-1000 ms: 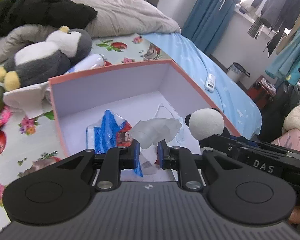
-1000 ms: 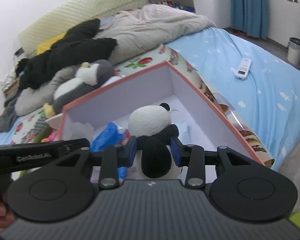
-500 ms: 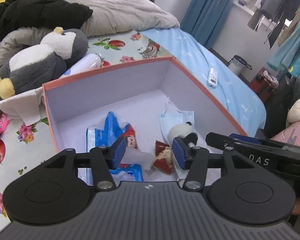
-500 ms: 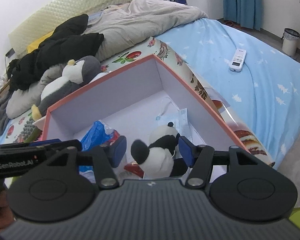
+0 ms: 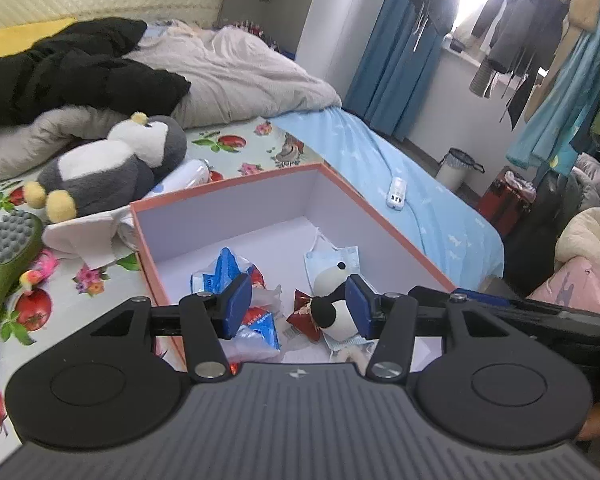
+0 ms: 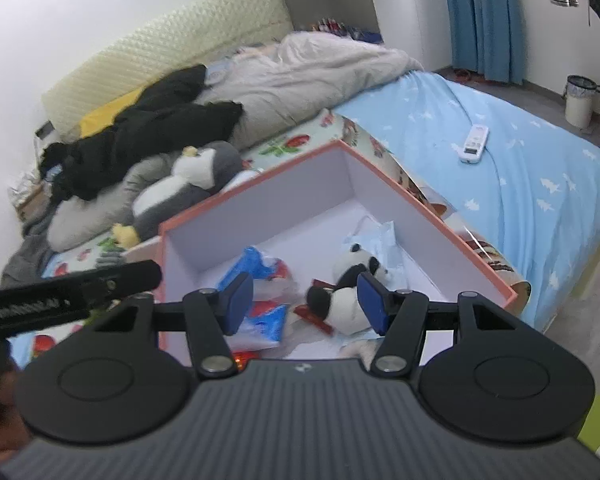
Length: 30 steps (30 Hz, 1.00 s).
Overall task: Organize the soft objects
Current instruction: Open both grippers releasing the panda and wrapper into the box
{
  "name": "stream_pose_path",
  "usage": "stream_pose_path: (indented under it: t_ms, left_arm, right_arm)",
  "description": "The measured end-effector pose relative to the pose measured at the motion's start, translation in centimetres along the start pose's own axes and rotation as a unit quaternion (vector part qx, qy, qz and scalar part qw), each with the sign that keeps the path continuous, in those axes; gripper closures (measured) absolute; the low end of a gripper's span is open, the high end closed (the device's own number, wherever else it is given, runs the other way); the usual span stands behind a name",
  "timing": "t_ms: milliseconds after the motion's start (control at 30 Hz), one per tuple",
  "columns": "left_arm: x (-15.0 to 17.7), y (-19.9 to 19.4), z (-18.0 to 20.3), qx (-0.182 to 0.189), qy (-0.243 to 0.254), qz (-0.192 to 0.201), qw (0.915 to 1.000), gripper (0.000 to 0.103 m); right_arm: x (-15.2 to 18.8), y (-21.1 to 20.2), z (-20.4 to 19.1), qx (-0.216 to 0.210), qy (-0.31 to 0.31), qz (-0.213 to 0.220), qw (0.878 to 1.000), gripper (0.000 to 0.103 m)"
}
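Both claws, left gripper (image 5: 296, 304) and right gripper (image 6: 305, 300), are held open and empty above the box (image 5: 380, 216). A penguin toy (image 5: 104, 168) is seen at ten o'clock.

Box (image 5: 236, 196), penguin (image 5: 100, 172) on bed (image 5: 420, 200)

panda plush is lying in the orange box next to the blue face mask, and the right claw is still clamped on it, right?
Not clamped: in the right wrist view the right claw is open, the panda plush lying free in the orange box by the blue face mask.
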State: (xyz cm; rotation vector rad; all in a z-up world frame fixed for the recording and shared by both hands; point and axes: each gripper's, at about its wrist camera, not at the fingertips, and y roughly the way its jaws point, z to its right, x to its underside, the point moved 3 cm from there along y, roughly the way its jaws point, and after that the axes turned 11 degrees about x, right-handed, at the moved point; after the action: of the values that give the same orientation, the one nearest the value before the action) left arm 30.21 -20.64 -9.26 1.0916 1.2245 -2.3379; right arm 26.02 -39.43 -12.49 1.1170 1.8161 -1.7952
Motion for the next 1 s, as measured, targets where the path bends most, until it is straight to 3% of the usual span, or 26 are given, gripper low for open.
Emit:
stream_pose_path:
  t_ms: [267, 533, 1000]
  left_arm:
    - [1.4, -5.8, 1.4, 0.005, 0.0, 0.037, 0.9993, 0.045]
    - [4.3, -10.5, 1.8, 0.005, 0.0, 0.05, 0.9987, 0.045]
    - [8.9, -17.3, 0.1, -0.03, -0.01, 0.064, 0.9975, 0.045]
  right_arm:
    - [1.0, -5.4, -1.5, -0.022, -0.009, 0.03, 0.999, 0.043]
    - [3.4, -9.0, -2.4, -0.018, -0.015, 0.051, 0.998, 0.043]
    - [7.7, -13.6, -5.7, -0.04, -0.047, 0.06, 0.996, 0.043]
